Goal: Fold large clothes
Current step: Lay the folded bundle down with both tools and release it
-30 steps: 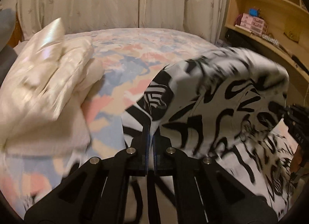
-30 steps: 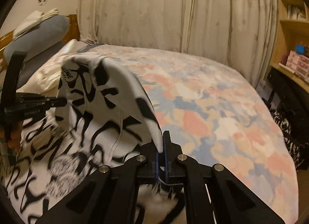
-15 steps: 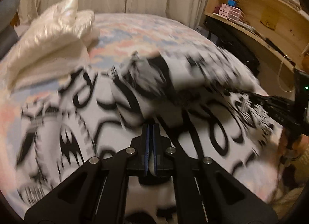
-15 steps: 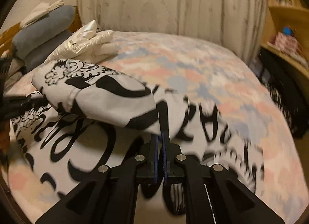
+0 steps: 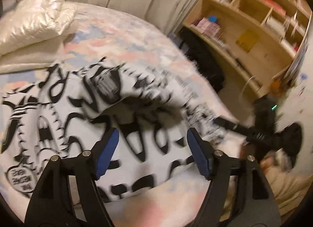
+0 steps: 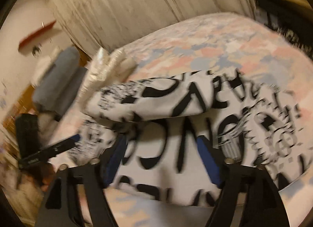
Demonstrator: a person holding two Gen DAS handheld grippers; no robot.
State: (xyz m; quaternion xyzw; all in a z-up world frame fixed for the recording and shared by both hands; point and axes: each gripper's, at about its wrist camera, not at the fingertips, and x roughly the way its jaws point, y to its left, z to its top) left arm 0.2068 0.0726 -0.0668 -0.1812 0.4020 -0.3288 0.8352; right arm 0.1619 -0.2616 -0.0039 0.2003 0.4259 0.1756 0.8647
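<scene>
A large white garment with black graffiti print [image 5: 64, 98] lies spread on the bed, and a folded-over flap [image 6: 176, 98] sags across it, blurred by motion. My left gripper [image 5: 152, 132] hovers just above the near hem. Its jaws are opening, and nothing is pressed between the blue pads [image 5: 107, 148]. My right gripper [image 6: 161, 143] is above the same hem further right, its jaws also opening and free of the cloth. Each gripper shows in the other's view: the right gripper [image 5: 221, 123] at the garment's right end, the left gripper [image 6: 74, 139] at its left end.
The bed has a pastel patchwork sheet [image 5: 127, 37]. A shiny cream pillow [image 5: 35, 25] lies at the far left, with a grey pillow [image 6: 56, 78] by the headboard. A wooden bookshelf [image 5: 244, 31] and dark items [image 5: 201, 60] stand right of the bed. Curtains [image 6: 127, 8] hang behind.
Both grippers carried the garment's edge back across the bed, then let go. Their jaws, shut on the cloth before, now stand apart, and the flap drops onto the garment.
</scene>
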